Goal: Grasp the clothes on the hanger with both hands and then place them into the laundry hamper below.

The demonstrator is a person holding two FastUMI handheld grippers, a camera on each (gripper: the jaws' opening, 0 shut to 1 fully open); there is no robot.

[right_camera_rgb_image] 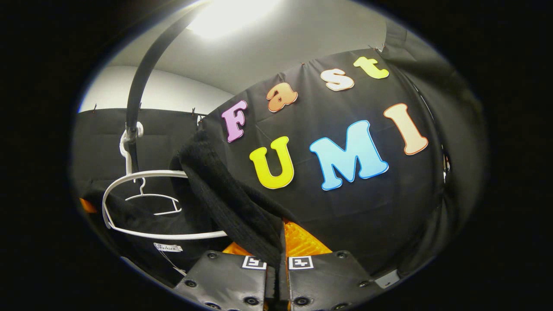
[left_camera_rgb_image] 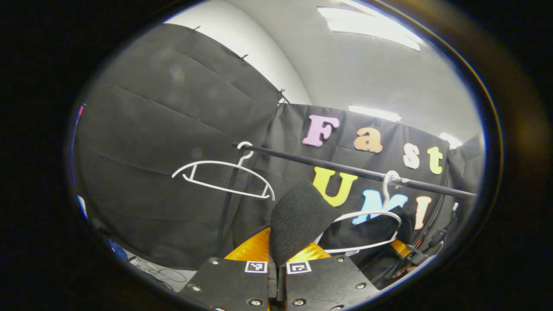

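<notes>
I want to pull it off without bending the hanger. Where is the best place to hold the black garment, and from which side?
Hold the black garment at its thick shoulder folds, one on each side of the white hanger, coming from below. Both the left gripper and the right gripper appear already clamped there; the cloth bunches thickly at those points and probably lifts free upward.

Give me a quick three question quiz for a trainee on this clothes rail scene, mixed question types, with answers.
1. True or false: the left gripper is shut on the black knitted garment.
2. How many white plastic hangers hang on the black metal rail in the left gripper view?
3. Multiple choice: the right gripper grips A) a hanger, B) the garment, C) nothing.

Key: 1 true; 2 two, an empty hanger and the garment's hanger; 3 B.
</notes>
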